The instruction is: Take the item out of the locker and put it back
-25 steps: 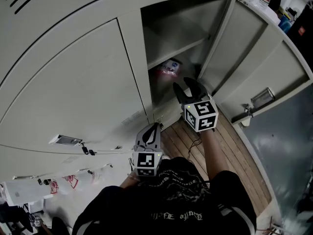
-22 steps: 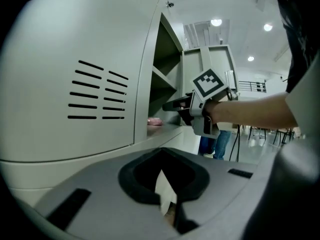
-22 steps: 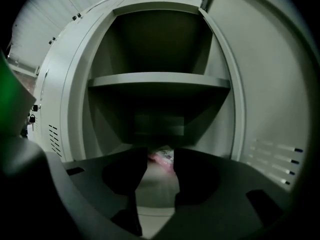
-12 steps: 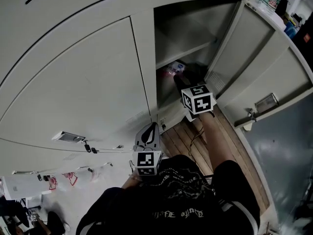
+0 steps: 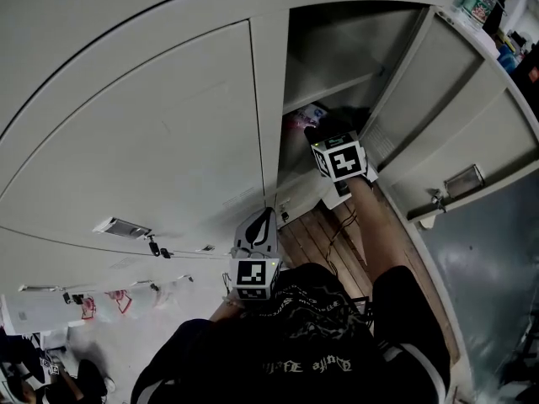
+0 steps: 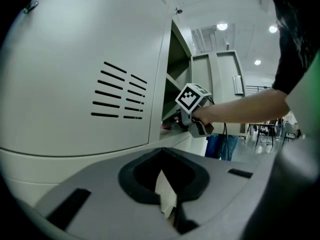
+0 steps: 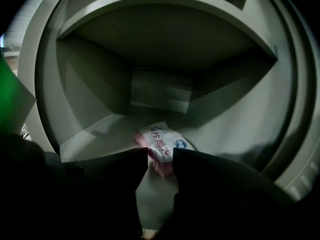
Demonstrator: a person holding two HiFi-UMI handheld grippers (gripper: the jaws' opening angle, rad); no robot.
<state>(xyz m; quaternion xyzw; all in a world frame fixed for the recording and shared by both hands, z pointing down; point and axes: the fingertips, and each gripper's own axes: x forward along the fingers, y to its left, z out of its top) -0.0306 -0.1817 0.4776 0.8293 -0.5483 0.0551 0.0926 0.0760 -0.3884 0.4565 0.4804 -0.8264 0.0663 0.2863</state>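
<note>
While the left gripper (image 5: 256, 234) hangs by the person's body, jaws pressed together and empty, the right gripper (image 7: 160, 159) reaches into the locker (image 7: 225, 129). Its jaws are apart but closing at the near end of the packet (image 7: 161, 142) on the compartment floor. Catching only that thin edge could let the packet slip free, or shove it deeper.
</note>
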